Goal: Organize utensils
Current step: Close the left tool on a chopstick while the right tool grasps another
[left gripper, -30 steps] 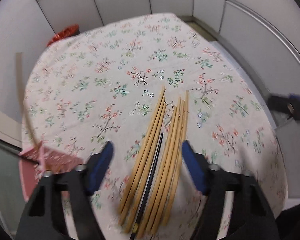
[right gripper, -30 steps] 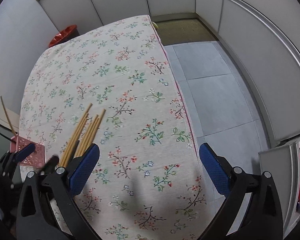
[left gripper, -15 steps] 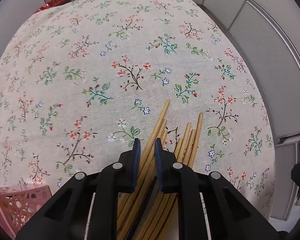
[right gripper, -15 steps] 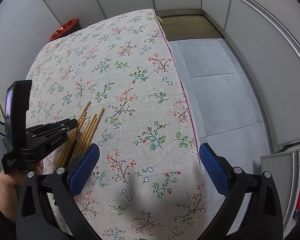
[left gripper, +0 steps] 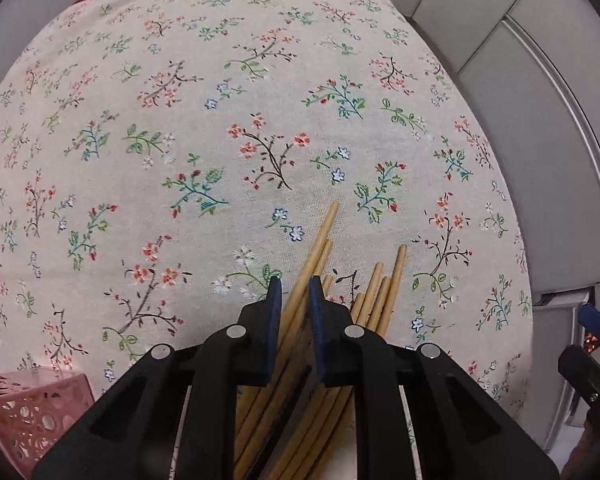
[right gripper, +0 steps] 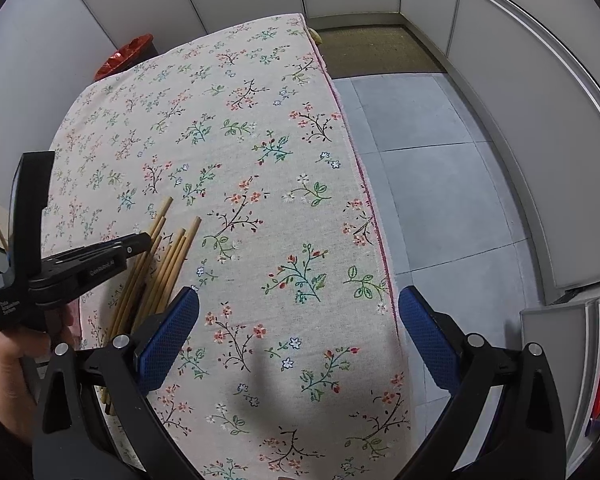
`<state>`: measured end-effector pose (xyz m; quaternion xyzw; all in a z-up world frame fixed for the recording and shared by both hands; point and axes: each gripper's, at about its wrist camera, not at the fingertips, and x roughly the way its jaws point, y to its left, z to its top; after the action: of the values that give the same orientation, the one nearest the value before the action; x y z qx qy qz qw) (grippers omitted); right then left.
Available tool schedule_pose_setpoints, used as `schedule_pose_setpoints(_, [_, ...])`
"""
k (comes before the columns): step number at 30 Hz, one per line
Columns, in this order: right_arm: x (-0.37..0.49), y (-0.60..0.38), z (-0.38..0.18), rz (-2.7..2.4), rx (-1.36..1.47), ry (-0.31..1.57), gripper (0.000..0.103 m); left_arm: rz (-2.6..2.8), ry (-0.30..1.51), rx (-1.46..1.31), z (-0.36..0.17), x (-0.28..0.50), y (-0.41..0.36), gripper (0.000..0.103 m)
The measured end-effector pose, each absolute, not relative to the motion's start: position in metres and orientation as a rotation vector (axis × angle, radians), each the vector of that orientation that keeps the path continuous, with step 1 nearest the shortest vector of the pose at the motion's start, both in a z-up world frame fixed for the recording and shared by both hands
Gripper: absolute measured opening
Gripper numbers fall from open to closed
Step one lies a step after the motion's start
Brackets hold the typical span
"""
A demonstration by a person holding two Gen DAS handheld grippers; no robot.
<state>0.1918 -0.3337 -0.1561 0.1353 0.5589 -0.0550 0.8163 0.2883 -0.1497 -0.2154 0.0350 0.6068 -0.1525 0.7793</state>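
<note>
Left gripper (left gripper: pixel 293 294), wide a second ago, now clamps chopsticks (left gripper: pixel 314 258) on the tablecloth (left gripper: pixel 220 128); right gripper (right gripper: pixel 298 334) stays wide, empty.

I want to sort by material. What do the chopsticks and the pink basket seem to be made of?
The chopsticks look like bamboo or light wood, matt and unpainted: an even tan colour. A darker one among them is mostly hidden. The pink basket looks like moulded plastic, with walls pierced by small regular holes.

The chopsticks (left gripper: pixel 316 264) lie on the surface (left gripper: pixel 220 100); the basket (left gripper: pixel 24 412) sits left of the chopsticks, near the surface edge.
</note>
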Motion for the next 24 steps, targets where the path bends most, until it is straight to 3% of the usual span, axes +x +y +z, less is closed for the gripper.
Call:
schedule_pose_setpoints(13, [0.195, -0.330, -0.160, -0.117, 0.277, 1.202, 0.096, -0.301, 1.305, 0.177, -0.226, 0.289, -0.161, 0.014])
schedule_pose_setpoints(17, [0.196, -0.327, -0.161, -0.115, 0.281, 1.207, 0.096, -0.274, 1.290, 0.224, -0.224, 0.285, -0.164, 0.010])
schedule_pose_setpoints(24, [0.204, -0.313, -0.168, -0.085, 0.293, 1.228, 0.096, -0.335, 1.199, 0.241, -0.176, 0.238, -0.151, 0.009])
